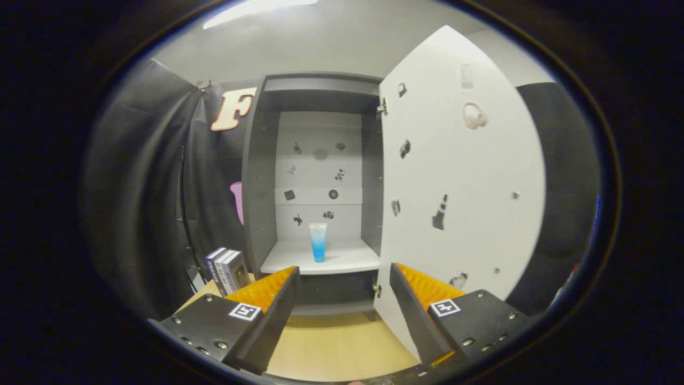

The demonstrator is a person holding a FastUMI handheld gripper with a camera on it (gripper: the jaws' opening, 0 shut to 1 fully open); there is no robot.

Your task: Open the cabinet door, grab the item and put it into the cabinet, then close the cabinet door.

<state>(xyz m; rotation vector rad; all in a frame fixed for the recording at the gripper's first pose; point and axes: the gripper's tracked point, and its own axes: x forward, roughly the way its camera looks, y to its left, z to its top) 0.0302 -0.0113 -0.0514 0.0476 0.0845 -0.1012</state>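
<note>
We see our claw (342, 283) spread wide and holding nothing, above the pale wooden tabletop (331, 347). Beyond its fingers, the blue-and-white plastic tube (318, 242) stands upright on the white shelf (342, 259) of the grey cabinet (256, 176), whose white sticker-dotted door (459, 187) hangs open at the right.

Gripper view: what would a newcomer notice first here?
A small blue-and-white tube stands upright on the white shelf inside the open grey cabinet, beyond the tongs, which are open and empty. The white cabinet door dotted with stickers is swung wide, to the right.
</note>
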